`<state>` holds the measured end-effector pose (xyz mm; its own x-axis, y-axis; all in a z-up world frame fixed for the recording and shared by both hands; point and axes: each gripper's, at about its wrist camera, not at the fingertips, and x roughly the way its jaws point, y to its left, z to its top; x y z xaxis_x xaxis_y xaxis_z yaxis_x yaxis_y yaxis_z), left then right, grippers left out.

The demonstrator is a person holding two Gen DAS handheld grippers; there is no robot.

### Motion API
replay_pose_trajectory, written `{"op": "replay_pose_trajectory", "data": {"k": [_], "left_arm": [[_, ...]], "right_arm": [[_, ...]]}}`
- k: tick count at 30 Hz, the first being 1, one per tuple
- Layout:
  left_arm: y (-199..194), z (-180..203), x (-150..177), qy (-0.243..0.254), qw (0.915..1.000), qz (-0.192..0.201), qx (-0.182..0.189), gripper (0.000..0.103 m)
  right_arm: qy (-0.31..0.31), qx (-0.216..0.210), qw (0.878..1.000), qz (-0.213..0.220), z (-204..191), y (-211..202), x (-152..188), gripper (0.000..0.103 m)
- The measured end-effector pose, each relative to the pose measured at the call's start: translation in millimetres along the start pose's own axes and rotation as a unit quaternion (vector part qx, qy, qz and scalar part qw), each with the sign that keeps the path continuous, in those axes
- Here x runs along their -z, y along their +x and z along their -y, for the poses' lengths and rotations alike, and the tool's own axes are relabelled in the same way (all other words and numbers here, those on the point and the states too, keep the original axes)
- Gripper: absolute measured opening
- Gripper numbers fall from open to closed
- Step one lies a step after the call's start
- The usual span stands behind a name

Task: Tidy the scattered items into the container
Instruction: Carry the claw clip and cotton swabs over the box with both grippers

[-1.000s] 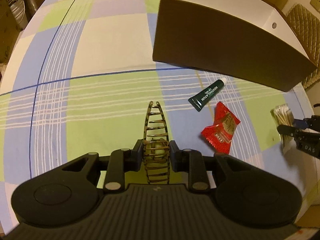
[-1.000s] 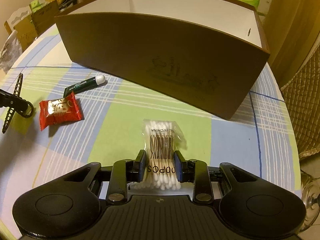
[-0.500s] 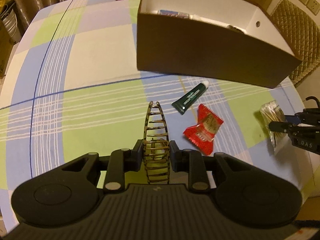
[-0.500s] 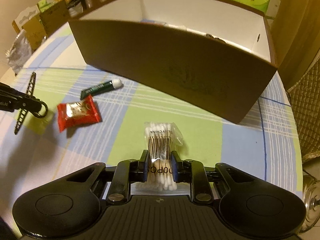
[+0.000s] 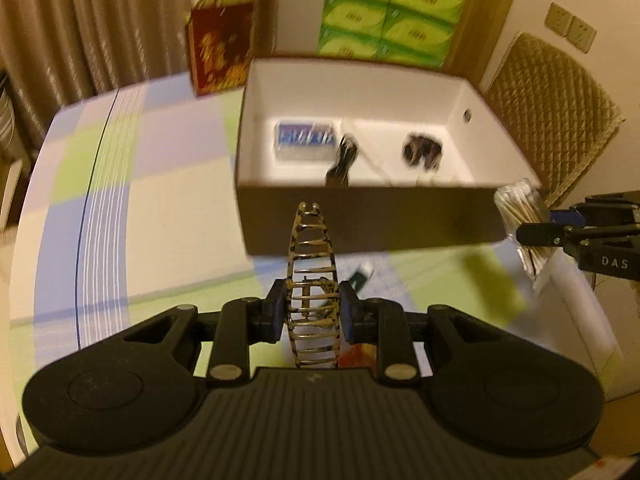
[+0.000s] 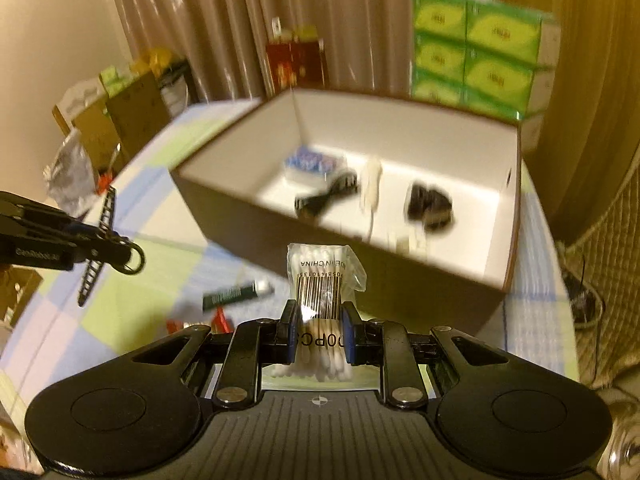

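Observation:
My left gripper point(image 5: 313, 312) is shut on a tortoiseshell hair clip point(image 5: 312, 256), held up above the checked tablecloth in front of the brown box point(image 5: 360, 216). My right gripper point(image 6: 319, 332) is shut on a clear bag of cotton swabs point(image 6: 322, 276), lifted near the box's front wall point(image 6: 248, 216). The box is white inside and holds a blue packet point(image 5: 305, 138), a dark cable point(image 6: 324, 196) and other small items. A green tube point(image 6: 236, 293) and a red sachet point(image 6: 218, 320) lie on the cloth below. Each gripper shows in the other's view: the right gripper point(image 5: 560, 226), the left gripper point(image 6: 116, 250).
A red patterned box point(image 5: 220, 52) stands on the table behind the container. Green tissue cartons point(image 5: 388, 12) are stacked beyond it. A quilted chair back point(image 5: 552, 120) is at the right, curtains behind, and cardboard boxes and bags point(image 6: 112, 116) clutter the left side of the room.
Both grippers rose from the table with their items and tilted up, so the box's inside now shows. The tube and sachet dropped low in both views.

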<state>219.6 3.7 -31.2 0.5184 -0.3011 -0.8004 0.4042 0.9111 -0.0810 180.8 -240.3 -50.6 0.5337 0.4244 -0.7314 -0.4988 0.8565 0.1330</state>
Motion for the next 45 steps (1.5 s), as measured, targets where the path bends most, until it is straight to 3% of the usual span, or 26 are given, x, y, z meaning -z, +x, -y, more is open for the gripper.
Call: {"op": "replay_pose_trajectory", "data": {"k": [10,17,32,39,45], "left_arm": [[7.5,13.4,-87.2,0.053,0.9965,0.064,0.009,0.022],[48.3,16.9,-135.4,0.068,0.9959,0.056,0.020,0.022],[168.1,3.2,-133.0,0.076,0.9952,-0.061,-0.009,0.022],[194.0,2.0,-127.1,0.086,0.9913,-0.097,-0.025,0.022],[199.6,5.3,-123.6,0.095,0.9897,-0.104,-0.029,0.026]], "right_arm": [[-0.016,0.043,0.998,0.051,27.6,2.2,-67.4,0.019],[-0.010,0.068,0.996,0.051,53.6,30.2,-103.2,0.019],[0.044,0.094,0.994,-0.041,105.4,106.3,-91.9,0.019],[0.039,0.098,0.993,-0.050,111.3,111.8,-88.8,0.019],[0.028,0.102,0.993,-0.054,112.0,112.4,-88.4,0.019]]}}
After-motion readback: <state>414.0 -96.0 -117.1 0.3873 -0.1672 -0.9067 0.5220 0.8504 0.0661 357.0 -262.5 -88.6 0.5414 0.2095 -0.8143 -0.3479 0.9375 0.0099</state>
